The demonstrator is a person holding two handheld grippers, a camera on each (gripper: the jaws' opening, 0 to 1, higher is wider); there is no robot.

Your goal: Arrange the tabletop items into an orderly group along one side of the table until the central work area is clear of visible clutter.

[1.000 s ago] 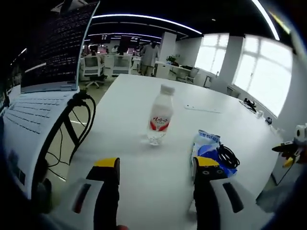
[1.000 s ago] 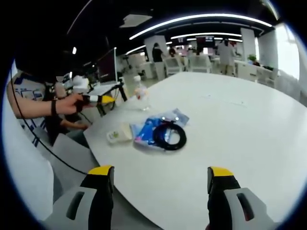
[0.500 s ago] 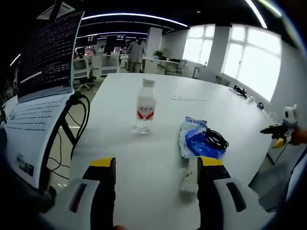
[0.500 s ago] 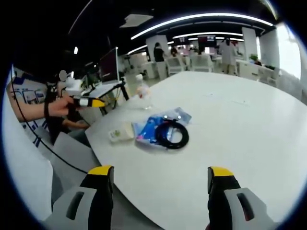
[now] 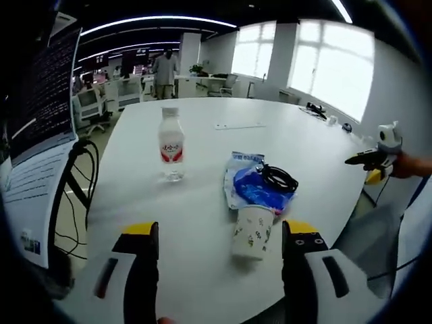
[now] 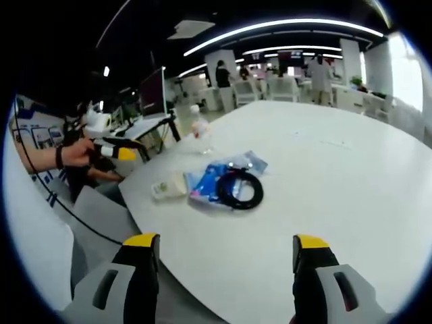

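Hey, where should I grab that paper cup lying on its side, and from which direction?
Grip the paper cup across its middle, on the two long sides. It lies tipped over on the table, rim against the blue bag, base toward the left gripper. Probably come in from that base end, open fingers straddling it, clear of the cable.

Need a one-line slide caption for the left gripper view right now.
Open left gripper faces a paper cup lying on its side, a blue packet with a black cable, and an upright water bottle.
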